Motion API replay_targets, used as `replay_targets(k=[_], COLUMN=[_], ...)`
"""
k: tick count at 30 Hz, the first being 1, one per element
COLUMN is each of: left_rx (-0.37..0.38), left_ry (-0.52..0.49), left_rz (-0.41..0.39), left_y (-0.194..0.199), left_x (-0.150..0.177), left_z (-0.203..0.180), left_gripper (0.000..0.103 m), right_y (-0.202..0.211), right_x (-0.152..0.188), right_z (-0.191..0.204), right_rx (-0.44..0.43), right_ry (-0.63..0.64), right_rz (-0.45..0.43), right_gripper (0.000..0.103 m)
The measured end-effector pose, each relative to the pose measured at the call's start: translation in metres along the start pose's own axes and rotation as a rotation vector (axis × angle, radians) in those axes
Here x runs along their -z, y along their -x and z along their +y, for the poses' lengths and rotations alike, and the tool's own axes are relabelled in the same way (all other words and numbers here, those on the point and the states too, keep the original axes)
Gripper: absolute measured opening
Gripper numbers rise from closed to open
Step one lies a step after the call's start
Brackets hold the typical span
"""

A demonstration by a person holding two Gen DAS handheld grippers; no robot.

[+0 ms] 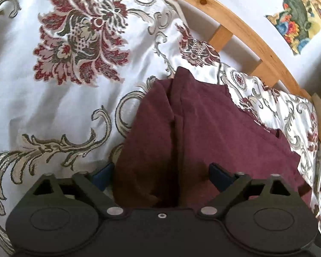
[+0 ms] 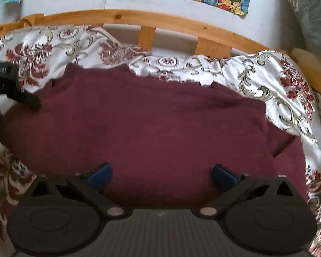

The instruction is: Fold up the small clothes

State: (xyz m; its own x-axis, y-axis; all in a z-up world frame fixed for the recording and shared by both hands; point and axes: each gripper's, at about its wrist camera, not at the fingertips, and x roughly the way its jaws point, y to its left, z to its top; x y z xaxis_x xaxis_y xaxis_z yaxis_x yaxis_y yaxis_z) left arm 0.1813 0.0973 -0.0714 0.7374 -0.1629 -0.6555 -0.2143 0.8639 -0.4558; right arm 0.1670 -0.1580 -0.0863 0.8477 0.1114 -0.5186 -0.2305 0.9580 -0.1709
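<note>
White satin bedspread (image 2: 256, 72) with red and gold floral embroidery covers the bed, bounded by a pine slatted bed frame (image 2: 126, 17). A maroon knit garment (image 2: 149, 124) lies flat on the bedspread near the frame, one side folded over in a ridge. Right claw (image 2: 161, 174) stands wide above the garment's near edge, pads clear of the cloth. Left claw (image 1: 161, 173) also stands wide, straddling the folded ridge at the garment's side; pad contact cannot be confirmed.
</note>
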Motion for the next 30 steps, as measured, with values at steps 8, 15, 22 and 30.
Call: replay_targets(k=[8,15,22,30], left_rx=[-0.012,-0.015,-0.017,-0.009], left_ry=[-0.111,-0.107,-0.109,-0.129], left_rz=[-0.022,0.035,0.039,0.037], left_y=[0.003,-0.005,-0.004,-0.003], left_x=[-0.008,-0.009,-0.008,-0.007], left_z=[-0.007,-0.006,-0.006,-0.009], left_gripper=[0.074,0.074,0.074,0.060], right_y=[0.001,0.001,0.001,0.000], right_x=[0.010,0.011,0.012,0.013], right_z=[-0.003,-0.007,-0.007,-0.012], right_rx=[-0.007,-0.023,-0.021,-0.040], right_ry=[-0.026,-0.053,-0.057,-0.080], right_rz=[-0.028,-0.030,-0.037,-0.034], right_gripper=[0.103,0.103,0.103,0.103])
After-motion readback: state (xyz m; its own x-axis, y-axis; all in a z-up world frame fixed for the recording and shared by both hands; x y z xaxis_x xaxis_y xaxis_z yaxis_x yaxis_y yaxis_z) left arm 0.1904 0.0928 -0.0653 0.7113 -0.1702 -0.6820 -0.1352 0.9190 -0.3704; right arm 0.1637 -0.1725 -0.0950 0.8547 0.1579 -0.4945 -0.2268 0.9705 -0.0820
